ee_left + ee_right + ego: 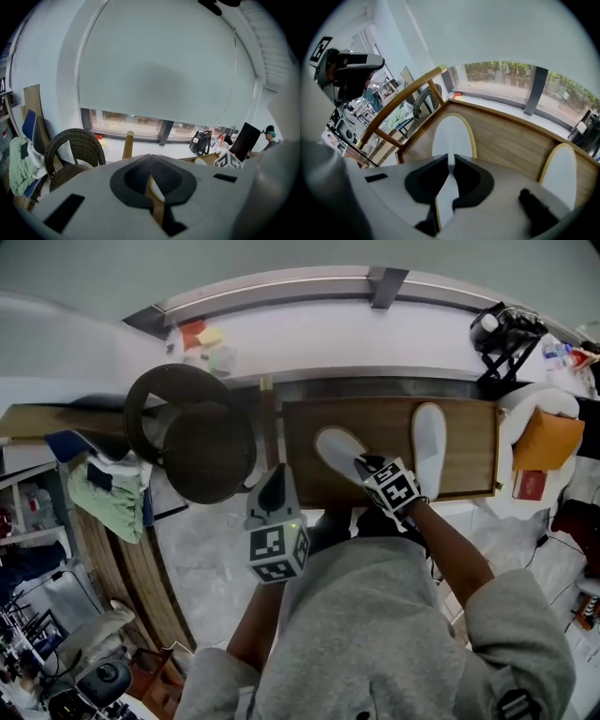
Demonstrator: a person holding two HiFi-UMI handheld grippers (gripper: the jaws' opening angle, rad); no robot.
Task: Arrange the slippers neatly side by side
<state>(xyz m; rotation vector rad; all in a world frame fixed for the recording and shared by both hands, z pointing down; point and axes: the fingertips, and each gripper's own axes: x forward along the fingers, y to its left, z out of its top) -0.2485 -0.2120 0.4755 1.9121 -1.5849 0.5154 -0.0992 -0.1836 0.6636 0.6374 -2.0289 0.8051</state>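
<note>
Straightening: right gripper clamps the tilted white, yellow-rimmed slipper at the wooden board's front edge; left gripper closed, empty; next, probably pivot it parallel to the straight white slipper.

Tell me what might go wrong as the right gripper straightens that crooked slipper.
1. The right gripper pinches only the near end of the crooked slipper. The thin sole may slide out or fold as it turns.
2. That end lies close to the near edge of the wooden table, so a backward pull could drag it off.
3. Swinging it too far could nudge the straight slipper out of line.
</note>
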